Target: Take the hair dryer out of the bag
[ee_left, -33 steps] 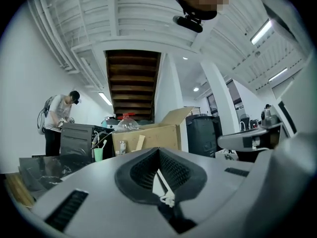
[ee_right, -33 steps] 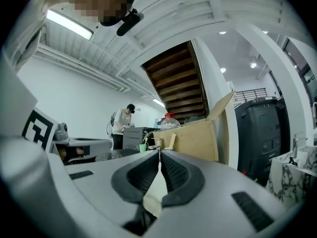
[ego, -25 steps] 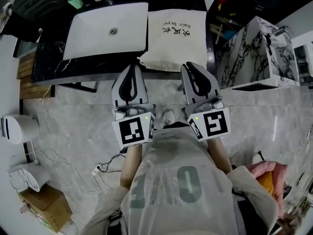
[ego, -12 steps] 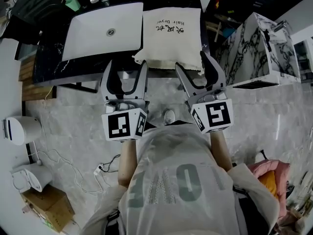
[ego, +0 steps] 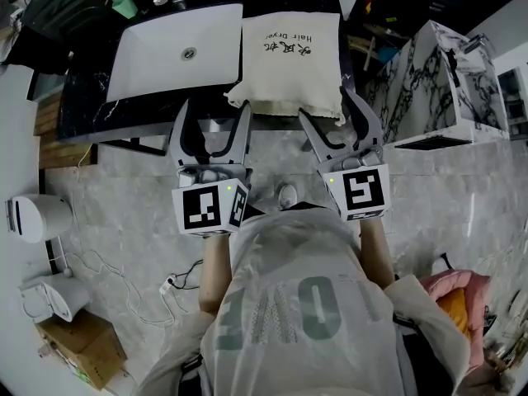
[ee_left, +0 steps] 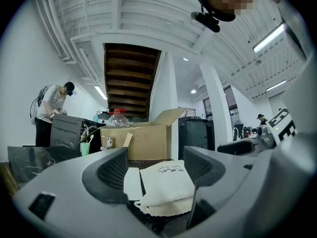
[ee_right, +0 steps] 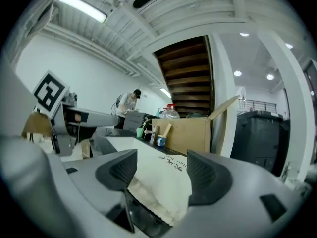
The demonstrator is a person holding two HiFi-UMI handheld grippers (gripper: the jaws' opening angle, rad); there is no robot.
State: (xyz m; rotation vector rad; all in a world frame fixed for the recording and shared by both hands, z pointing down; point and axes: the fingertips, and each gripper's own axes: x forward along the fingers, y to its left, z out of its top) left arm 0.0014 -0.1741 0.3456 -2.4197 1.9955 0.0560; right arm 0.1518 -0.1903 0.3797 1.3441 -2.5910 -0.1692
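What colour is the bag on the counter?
Cream bag with dark lettering printed on it. The head view shows it best.

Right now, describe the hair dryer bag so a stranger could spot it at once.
Find the dark marble counter in front of the person. On its right part, beside the white rectangular basin, lies the bag. It is the only soft thing there: cream cloth with dark print and a ruffled near edge.
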